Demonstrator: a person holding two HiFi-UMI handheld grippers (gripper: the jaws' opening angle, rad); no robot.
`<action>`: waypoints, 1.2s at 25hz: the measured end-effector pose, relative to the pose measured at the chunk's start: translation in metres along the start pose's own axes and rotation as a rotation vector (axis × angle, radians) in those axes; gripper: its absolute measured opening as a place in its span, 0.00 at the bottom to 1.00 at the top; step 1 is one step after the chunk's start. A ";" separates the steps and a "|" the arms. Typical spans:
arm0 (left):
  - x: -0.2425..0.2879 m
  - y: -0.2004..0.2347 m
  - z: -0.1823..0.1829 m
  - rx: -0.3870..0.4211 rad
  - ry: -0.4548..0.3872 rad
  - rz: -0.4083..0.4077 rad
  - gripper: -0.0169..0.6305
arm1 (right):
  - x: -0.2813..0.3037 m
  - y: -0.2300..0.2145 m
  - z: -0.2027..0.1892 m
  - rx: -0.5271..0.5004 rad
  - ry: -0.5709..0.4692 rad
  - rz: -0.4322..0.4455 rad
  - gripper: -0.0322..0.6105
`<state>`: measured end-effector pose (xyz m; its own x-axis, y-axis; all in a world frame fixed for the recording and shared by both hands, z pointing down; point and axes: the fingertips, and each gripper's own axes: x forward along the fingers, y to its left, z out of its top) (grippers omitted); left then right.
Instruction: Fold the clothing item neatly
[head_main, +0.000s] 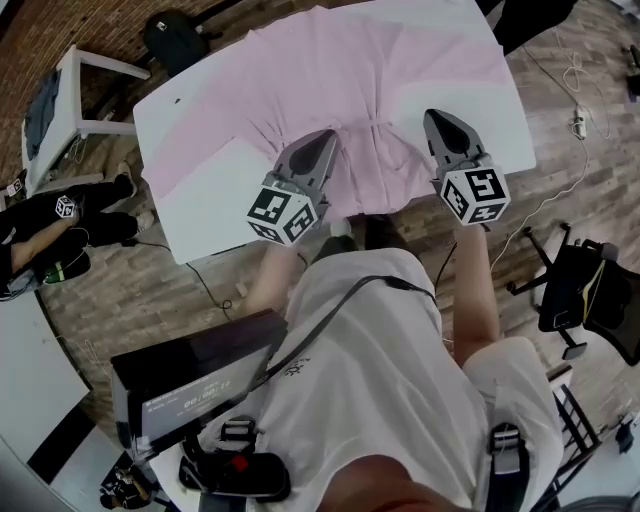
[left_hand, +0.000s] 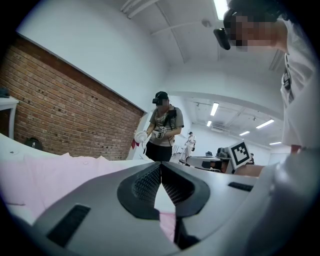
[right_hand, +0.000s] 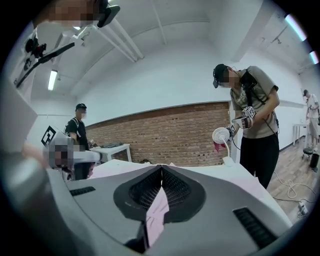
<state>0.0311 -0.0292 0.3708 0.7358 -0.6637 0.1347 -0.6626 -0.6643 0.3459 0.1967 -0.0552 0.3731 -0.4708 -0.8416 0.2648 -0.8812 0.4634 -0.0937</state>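
Head view: pink garment (head_main: 380, 80), spread wide over a white table (head_main: 200, 170), fills the upper middle of the frame. Its near hem is drawn into creases that fan back from two spots. The left gripper (head_main: 325, 140) sits at centre and the right gripper (head_main: 440, 120) just right of centre, both over that bunched near edge and well apart from each other.

Left gripper view: jaws are pressed together at centre frame, with a strip of pink cloth (left_hand: 167, 222) showing in the slot below the ribbed pads. This reads as a pinch on the hem. The rest of the garment lies flat at left.

Right gripper view: jaws are likewise closed, and a fold of pink fabric (right_hand: 156, 212) hangs out between the pads, plainly nipped.

Handling, judged: the fabric is thin, light and limp. It will drape and sag between the two holds and wrinkle readily, and it is not fragile. It may slide a little on the smooth tabletop. The best hold is at the hem corners or side seams, taking both layers so nothing slips free. The two holds should be kept level and taut so the fold line falls straight.
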 end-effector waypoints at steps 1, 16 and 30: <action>0.005 0.001 -0.001 0.001 0.001 0.002 0.03 | 0.003 -0.011 -0.003 -0.003 0.003 -0.014 0.05; 0.084 0.007 -0.025 -0.020 0.048 -0.050 0.03 | 0.041 -0.152 -0.058 0.007 0.082 -0.216 0.05; 0.208 -0.083 -0.049 0.004 0.100 -0.231 0.03 | 0.051 -0.272 -0.105 0.138 0.121 -0.387 0.05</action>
<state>0.2459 -0.0954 0.4157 0.8778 -0.4570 0.1437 -0.4757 -0.7959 0.3746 0.4164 -0.1948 0.5132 -0.1031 -0.9036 0.4158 -0.9933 0.0716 -0.0907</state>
